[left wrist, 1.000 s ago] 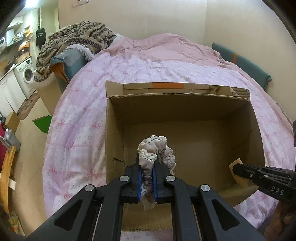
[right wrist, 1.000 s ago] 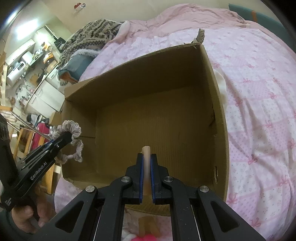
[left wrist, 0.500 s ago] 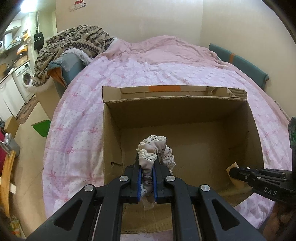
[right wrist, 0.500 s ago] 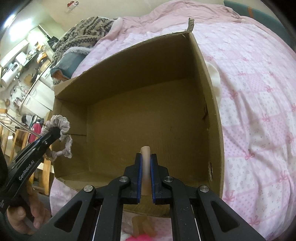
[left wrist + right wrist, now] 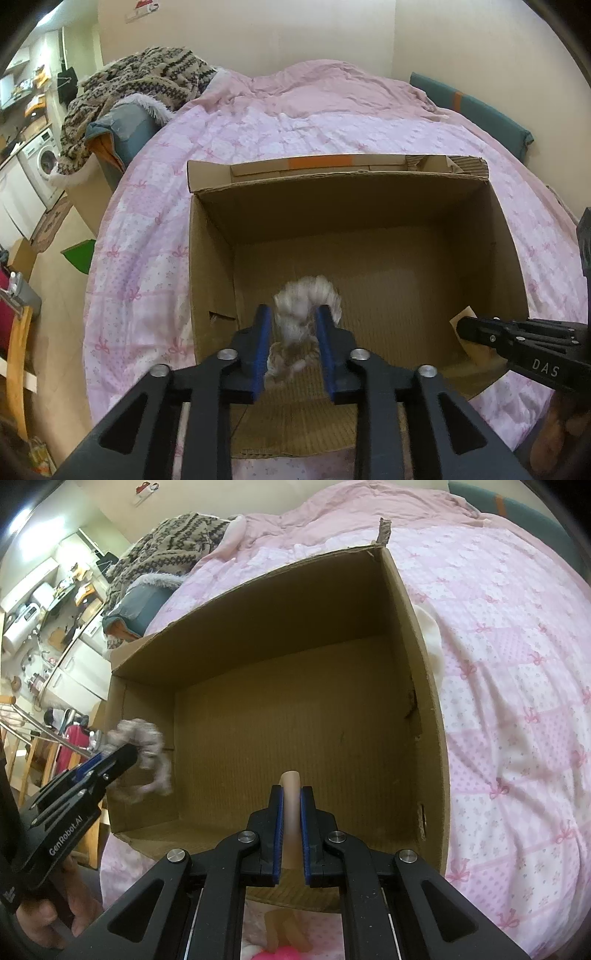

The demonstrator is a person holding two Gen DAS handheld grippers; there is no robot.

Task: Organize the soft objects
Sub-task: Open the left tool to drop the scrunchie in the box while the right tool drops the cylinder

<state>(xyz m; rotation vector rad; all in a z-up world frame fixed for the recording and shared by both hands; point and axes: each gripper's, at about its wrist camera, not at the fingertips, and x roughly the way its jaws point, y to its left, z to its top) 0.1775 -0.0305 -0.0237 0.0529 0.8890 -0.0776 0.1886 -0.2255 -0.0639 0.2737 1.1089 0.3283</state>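
The left tool [image 5: 291, 334] is spreading its jaws over the open cardboard box [image 5: 207, 266] on the bed [image 5: 147, 229], and the blurred lace scrunchie [image 5: 304, 314] sits loose between them. Only the right wrist view shows the right tool [image 5: 291, 827] pressed together on a beige soft piece [image 5: 290, 805], with a pink item [image 5: 284, 952] below it.

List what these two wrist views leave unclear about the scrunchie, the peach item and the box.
- Scrunchie: motion-blurred in both views as the left gripper opens.
- Peach item: mostly hidden by the right gripper fingers; identity unclear.
- Cardboard box: near floor covered by grippers.
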